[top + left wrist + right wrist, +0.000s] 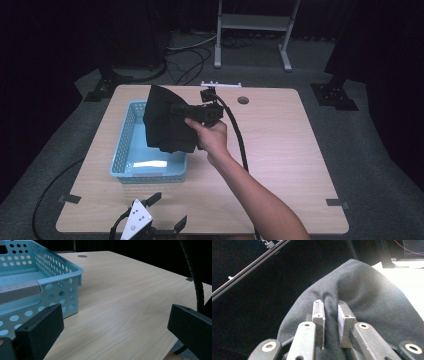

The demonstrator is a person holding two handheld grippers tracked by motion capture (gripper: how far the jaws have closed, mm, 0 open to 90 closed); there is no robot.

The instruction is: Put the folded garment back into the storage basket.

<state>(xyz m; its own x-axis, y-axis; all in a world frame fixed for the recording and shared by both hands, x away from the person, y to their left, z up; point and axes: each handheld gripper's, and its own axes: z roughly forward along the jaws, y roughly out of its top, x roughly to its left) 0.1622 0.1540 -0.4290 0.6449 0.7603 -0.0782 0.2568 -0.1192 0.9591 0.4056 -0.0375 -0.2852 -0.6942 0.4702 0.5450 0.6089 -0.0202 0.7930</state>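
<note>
A black cloth [167, 122] hangs in the air above the far end of the light blue basket [125, 145], its lower edge dipping toward the basket's inside without clearly touching the floor of it. In the right gripper view the cloth [367, 305] is bunched into a fold pinched between the two jaws, which are clamped together on it. The right gripper [192, 114] is held level by the person's right hand [212, 137], just beside the basket's far right corner. The basket stands on the wooden table [280, 145], toward its left half, and a pale flat strip [150, 164] lies on the basket's floor near its front wall. The left gripper [167, 212] rests at the table's near edge, in front of the basket, with its jaws spread wide apart and nothing between them; its own view looks past the basket's perforated corner [62, 285].
</note>
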